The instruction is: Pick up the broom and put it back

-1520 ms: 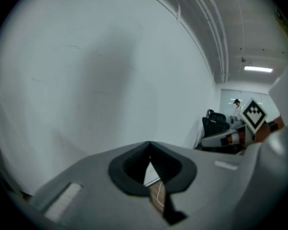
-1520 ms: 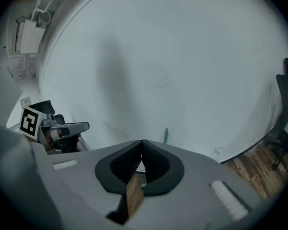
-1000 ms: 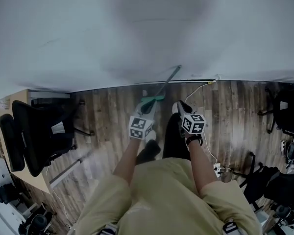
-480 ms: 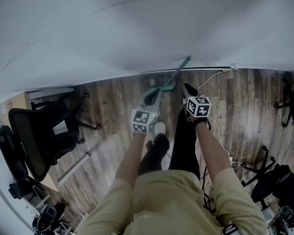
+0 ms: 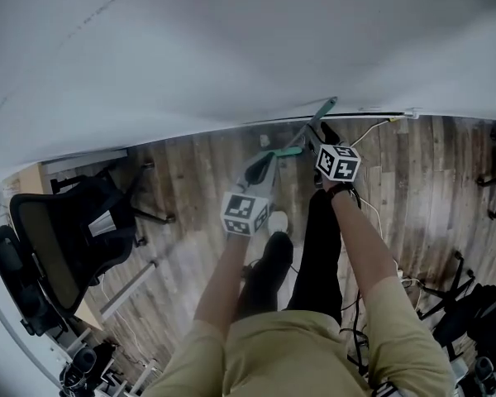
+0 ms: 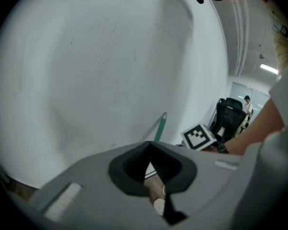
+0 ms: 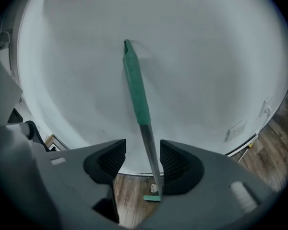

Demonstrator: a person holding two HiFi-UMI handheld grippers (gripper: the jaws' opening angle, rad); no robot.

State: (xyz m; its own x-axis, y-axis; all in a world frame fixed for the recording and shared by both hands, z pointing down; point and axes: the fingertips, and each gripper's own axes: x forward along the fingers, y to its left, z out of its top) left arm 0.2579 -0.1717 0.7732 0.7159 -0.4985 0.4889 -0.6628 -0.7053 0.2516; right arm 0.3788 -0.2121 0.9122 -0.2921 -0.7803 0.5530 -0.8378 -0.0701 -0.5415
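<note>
White wall (image 5: 231, 48), wood floor (image 5: 190, 190): the broom (image 7: 134, 87) stands leaning on the wall, head on the floor. Your right gripper (image 7: 143, 159) has just opened its jaws about halfway, with the shaft between them unclamped. Left gripper (image 6: 150, 150) jaws are together and empty. Broom looks put back; you can back out.

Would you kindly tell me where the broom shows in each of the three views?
Head view: broom against the white wall, top centre-right.
Left gripper view: only its green handle tip, just below centre.
Right gripper view: centre, green grip over metal shaft.
Shared landmark: the white wall behind it.
</note>
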